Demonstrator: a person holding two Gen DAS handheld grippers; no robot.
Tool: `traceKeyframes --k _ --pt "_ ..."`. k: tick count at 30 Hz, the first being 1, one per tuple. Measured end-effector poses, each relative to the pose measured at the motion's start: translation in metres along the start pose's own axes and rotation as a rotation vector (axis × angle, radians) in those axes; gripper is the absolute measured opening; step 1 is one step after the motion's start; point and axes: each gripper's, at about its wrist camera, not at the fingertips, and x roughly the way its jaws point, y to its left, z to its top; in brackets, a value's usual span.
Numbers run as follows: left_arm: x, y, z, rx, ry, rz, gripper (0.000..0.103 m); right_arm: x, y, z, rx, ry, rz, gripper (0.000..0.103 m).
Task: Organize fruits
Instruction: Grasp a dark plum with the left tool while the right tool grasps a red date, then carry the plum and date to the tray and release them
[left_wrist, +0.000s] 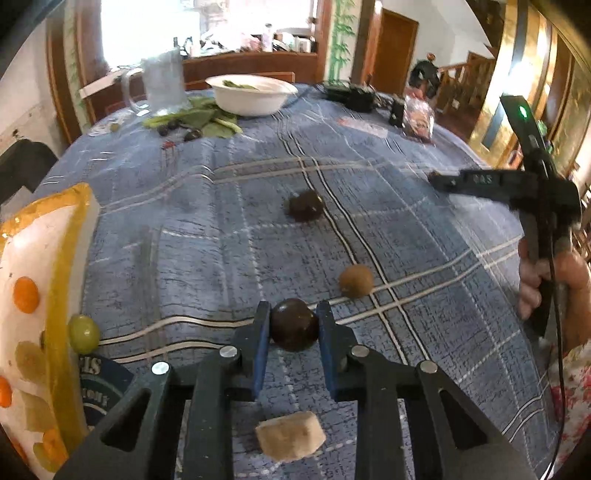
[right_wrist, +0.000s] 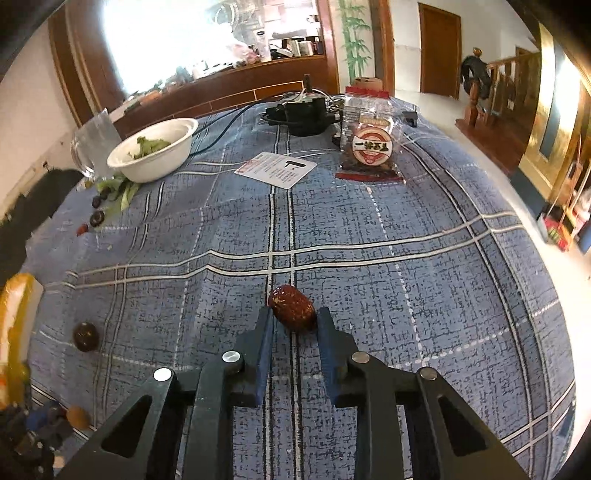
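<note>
While the left gripper (left_wrist: 294, 325) clamped a dark round fruit (left_wrist: 294, 324), the right gripper (right_wrist: 294, 325) grasped a red date (right_wrist: 292, 309). The fruit plate (left_wrist: 55, 295) lay left (nearer the left gripper).

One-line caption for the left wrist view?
Left gripper shut on a dark round fruit above the blue plaid tablecloth, a fruit-patterned tray at left.

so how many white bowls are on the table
1: a white round bowl with green leaves in it, at the far left of the blue plaid tablecloth, beside a clear glass mug. Others may sit outside both views.
</note>
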Motion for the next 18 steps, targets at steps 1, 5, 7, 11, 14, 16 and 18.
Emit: traceKeyframes --k 1,5,7,11,14,16,18 --pt "-0.003 0.002 0.001 -0.008 -0.009 -0.002 0.023 -0.002 -0.004 0.0 0.022 -0.001 0.03 0.023" --pt "-0.028 0.013 0.0 -0.062 -0.067 -0.011 0.023 -0.008 -0.016 0.0 0.128 0.002 0.208 0.023" --pt "-0.042 0.02 -0.003 -0.09 -0.089 -0.012 0.023 -0.009 -0.022 -0.001 0.184 0.016 0.329 0.023" --pt "-0.067 0.042 -0.008 -0.138 -0.124 0.021 0.023 -0.012 -0.021 -0.005 0.233 0.025 0.471 0.023" --pt "-0.087 0.067 -0.016 -0.191 -0.154 0.066 0.023 -0.017 -0.01 -0.009 0.236 0.03 0.528 0.023" --pt "-0.097 0.084 -0.025 -0.229 -0.163 0.095 0.023 -0.022 0.003 -0.011 0.205 0.028 0.516 0.023" --pt "-0.106 0.1 -0.035 -0.272 -0.168 0.099 0.023 -0.026 0.017 -0.009 0.14 0.007 0.443 0.023"
